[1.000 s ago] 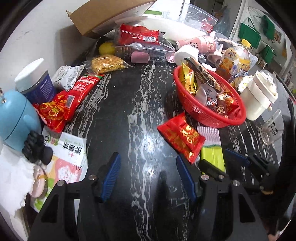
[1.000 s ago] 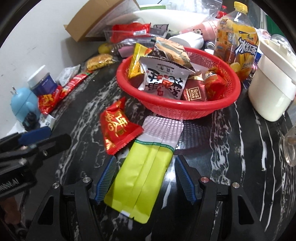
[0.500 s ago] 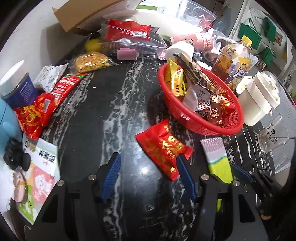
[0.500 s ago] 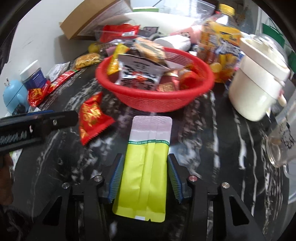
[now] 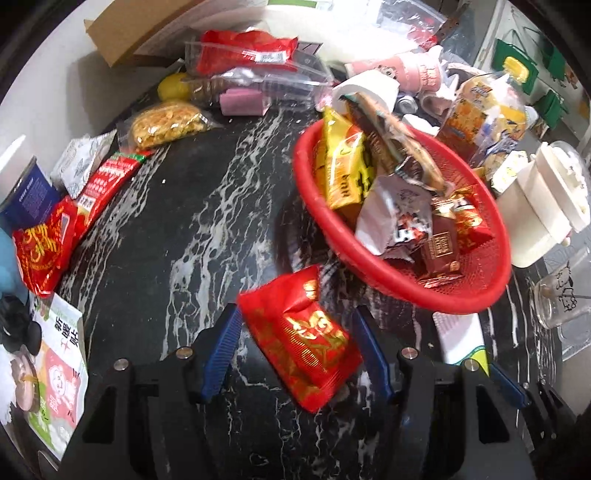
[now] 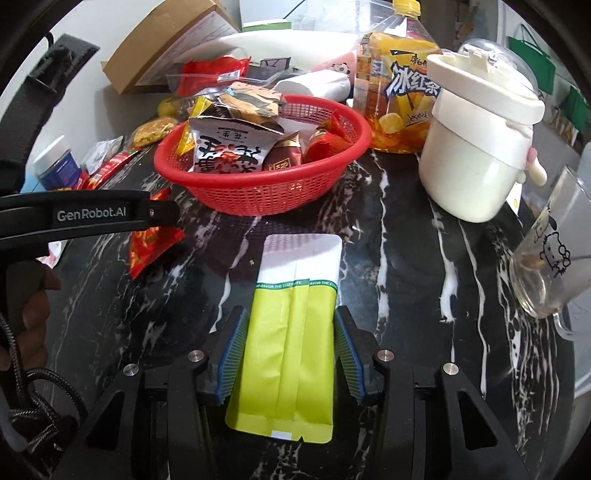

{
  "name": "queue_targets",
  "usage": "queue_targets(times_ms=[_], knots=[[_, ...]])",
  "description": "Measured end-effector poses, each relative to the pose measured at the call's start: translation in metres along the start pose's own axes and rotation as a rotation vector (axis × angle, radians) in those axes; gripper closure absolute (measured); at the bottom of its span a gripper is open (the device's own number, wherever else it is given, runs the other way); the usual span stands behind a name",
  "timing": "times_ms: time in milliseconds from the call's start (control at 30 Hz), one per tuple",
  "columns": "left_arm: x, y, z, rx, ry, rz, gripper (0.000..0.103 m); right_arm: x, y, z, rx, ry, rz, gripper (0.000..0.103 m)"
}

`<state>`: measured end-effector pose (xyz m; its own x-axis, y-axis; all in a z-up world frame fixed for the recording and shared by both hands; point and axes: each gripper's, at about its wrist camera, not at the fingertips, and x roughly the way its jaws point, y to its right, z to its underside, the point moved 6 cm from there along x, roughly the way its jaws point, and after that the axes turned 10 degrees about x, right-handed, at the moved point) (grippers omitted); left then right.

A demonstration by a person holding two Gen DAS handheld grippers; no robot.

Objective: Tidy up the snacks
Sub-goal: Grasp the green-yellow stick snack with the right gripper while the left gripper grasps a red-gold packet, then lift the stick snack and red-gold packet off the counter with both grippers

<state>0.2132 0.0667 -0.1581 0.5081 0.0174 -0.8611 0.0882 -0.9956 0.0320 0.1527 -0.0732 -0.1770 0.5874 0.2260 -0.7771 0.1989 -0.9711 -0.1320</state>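
A red basket (image 5: pixel 373 275) (image 6: pixel 258 195) holding several snack packs stands on the black marble table. My left gripper (image 5: pixel 299 343) is open around a red snack pack (image 5: pixel 303 339) that lies in front of the basket; its blue pads stand a little off the pack's sides. My right gripper (image 6: pixel 290 354) is shut on a yellow-green and white pouch (image 6: pixel 291 325), pads against both long edges. The pouch also shows in the left wrist view (image 5: pixel 461 336). The left gripper's finger (image 6: pixel 92 216) reaches over the red pack (image 6: pixel 151 243) in the right wrist view.
A white lidded pot (image 6: pixel 480 144), an iced-tea bottle (image 6: pixel 399 85) and a glass mug (image 6: pixel 550 258) stand right of the basket. Red snack packs (image 5: pixel 48 243), a yellow snack bag (image 5: pixel 166 123), a blue can (image 5: pixel 26 184) and a cardboard box (image 5: pixel 147 26) line the left and back.
My left gripper moved right until the red pack lay between its open fingers. My right gripper slid onto the pouch and closed against its edges.
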Motion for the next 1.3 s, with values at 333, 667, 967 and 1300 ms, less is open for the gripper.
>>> queue_targets(times_ms=[333,667,967,1300], knots=[[0.0,-0.002,0.006,0.032,0.029,0.014,0.066,0.0,0.002,-0.001,0.002,0.003,0.0,0.056],[-0.027,0.018,0.036,0.112,0.02,0.084,0.071,-0.011,0.004,0.012,0.003,-0.009,-0.033,0.058],[-0.048,0.038,0.069,0.213,0.005,0.109,0.072,-0.033,0.012,0.039,0.022,-0.04,-0.068,0.059],[-0.034,0.042,0.074,0.278,-0.019,0.054,0.059,-0.047,0.023,0.053,0.061,-0.056,-0.073,0.062]])
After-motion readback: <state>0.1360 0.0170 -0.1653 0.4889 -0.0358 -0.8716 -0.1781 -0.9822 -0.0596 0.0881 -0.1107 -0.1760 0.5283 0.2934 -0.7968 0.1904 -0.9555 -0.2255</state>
